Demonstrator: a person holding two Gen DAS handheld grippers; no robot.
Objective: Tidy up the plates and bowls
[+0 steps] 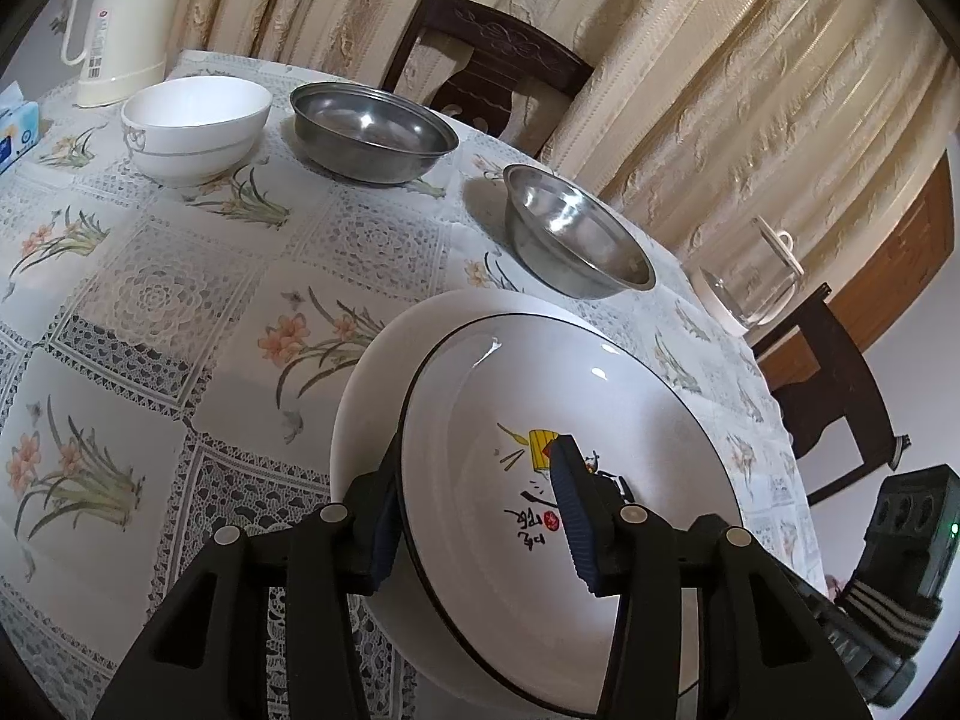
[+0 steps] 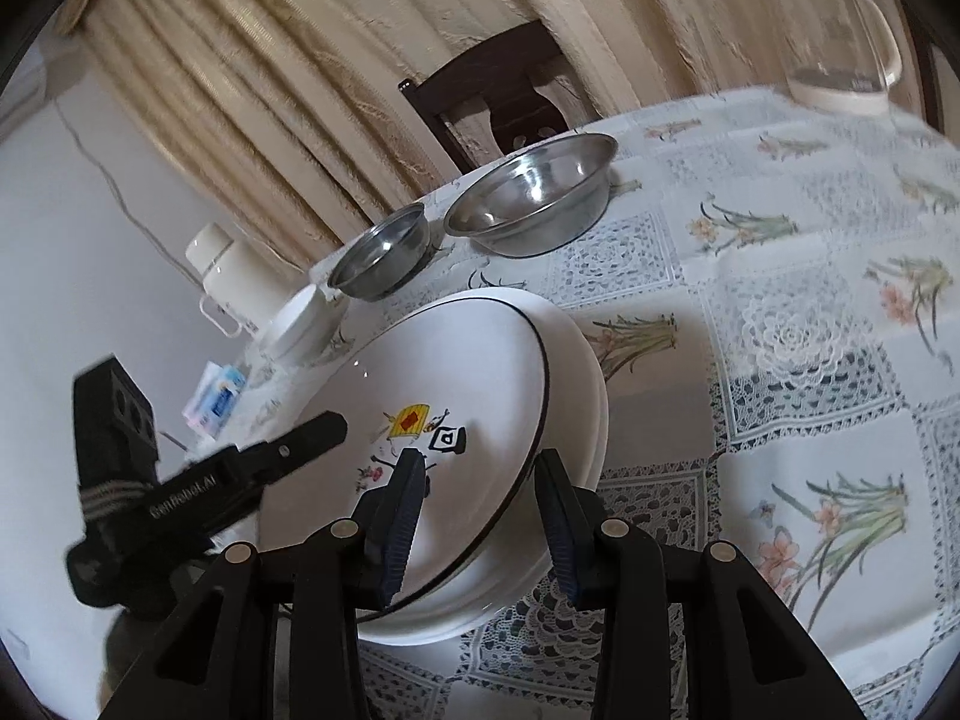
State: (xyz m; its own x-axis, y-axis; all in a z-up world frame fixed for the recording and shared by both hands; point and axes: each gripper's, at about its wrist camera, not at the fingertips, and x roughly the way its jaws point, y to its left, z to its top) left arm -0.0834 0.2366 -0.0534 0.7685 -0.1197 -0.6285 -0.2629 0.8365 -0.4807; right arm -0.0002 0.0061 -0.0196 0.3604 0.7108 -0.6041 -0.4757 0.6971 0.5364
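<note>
The decorated plate (image 1: 570,456), black-rimmed with a small printed drawing at its centre, sits stacked on a plain white plate (image 1: 372,372) near the front edge of the counter (image 1: 156,300), which is covered by a lace-and-flower cloth. The left hand-held gripper (image 1: 480,516) straddles the decorated plate's rim, one blue pad outside and one over the drawing; the jaws stand apart, though whether the outer pad presses the rim is hard to tell. The right hand-held gripper (image 2: 480,522) straddles the opposite rim the same way, spread with a gap at each pad. Toward the far edge stand a small steel bowl (image 1: 576,234), a large steel bowl (image 1: 372,132) and a white ceramic bowl (image 1: 195,126), each apart from the others. A cream thermos (image 1: 126,18) stands at the far left corner, a glass kettle (image 1: 750,276) at the right edge.
</note>
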